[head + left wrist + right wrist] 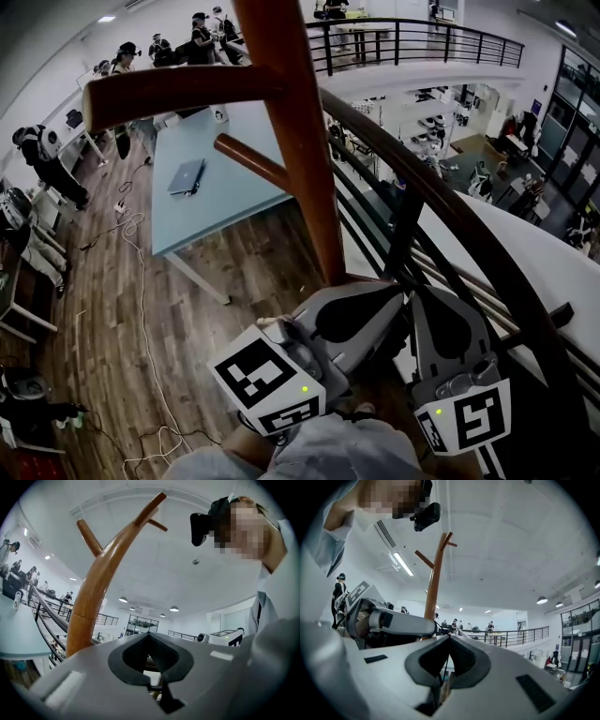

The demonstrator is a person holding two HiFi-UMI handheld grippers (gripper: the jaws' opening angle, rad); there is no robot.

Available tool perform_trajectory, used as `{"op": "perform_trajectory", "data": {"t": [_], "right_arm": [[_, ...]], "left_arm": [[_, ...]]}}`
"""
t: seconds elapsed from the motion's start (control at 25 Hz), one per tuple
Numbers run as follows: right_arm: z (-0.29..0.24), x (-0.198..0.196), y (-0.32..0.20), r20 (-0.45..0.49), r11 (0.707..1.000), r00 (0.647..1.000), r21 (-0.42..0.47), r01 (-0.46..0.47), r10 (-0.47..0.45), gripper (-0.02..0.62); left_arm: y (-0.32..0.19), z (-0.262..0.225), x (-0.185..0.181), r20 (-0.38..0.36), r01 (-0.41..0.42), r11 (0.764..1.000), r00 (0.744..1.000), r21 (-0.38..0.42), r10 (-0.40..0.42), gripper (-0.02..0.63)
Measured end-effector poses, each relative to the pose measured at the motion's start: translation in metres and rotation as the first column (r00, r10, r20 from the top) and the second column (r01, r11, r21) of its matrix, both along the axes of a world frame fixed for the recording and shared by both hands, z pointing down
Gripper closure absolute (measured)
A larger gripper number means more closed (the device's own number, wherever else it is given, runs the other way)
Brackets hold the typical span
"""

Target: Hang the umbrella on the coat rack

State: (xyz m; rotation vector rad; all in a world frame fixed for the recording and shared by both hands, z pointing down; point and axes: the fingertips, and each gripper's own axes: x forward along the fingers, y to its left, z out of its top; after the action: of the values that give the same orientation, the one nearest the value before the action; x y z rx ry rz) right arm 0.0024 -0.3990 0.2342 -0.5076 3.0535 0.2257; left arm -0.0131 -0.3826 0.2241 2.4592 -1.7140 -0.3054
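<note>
The wooden coat rack (pixel 300 141) rises right in front of me, with a thick peg (pixel 178 94) reaching left near my head. No umbrella can be made out in any view. My left gripper (pixel 394 295) and right gripper (pixel 427 298) sit side by side close to the pole's lower part, both pointing up. In the left gripper view the coat rack (pixel 93 588) curves up just left of the left gripper (pixel 149 634), whose jaws meet. The right gripper (pixel 450 636) is also shut; a thin dark strand shows behind its pads, the coat rack (pixel 433 588) beyond.
A dark curved handrail (pixel 450 216) with black bars runs right behind the rack, with a drop to a lower floor beyond. A pale blue table (pixel 234 202) carrying a laptop (pixel 187 175) stands to the left. Cables (pixel 141 309) trail on the wood floor. People stand at the back left.
</note>
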Motion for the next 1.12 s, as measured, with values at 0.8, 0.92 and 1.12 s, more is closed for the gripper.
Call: {"op": "perform_trajectory", "data": {"t": [0.8, 0.92, 1.12], "right_arm": [[0.004, -0.019, -0.008, -0.024, 0.991, 0.991, 0.015, 0.131, -0.131, 0.594], [0.008, -0.02, -0.008, -0.026, 0.989, 0.989, 0.01, 0.146, -0.145, 0.594], [0.006, -0.022, -0.01, -0.024, 0.988, 0.988, 0.017, 0.153, -0.153, 0.594]], "left_arm": [[-0.011, 0.01, -0.016, 0.013, 0.13, 0.99, 0.992, -0.049, -0.129, 0.603], [-0.012, 0.015, -0.017, 0.007, 0.141, 0.988, 0.99, -0.06, -0.141, 0.603], [-0.014, 0.014, -0.019, 0.005, 0.15, 0.987, 0.989, -0.063, -0.15, 0.603]]}}
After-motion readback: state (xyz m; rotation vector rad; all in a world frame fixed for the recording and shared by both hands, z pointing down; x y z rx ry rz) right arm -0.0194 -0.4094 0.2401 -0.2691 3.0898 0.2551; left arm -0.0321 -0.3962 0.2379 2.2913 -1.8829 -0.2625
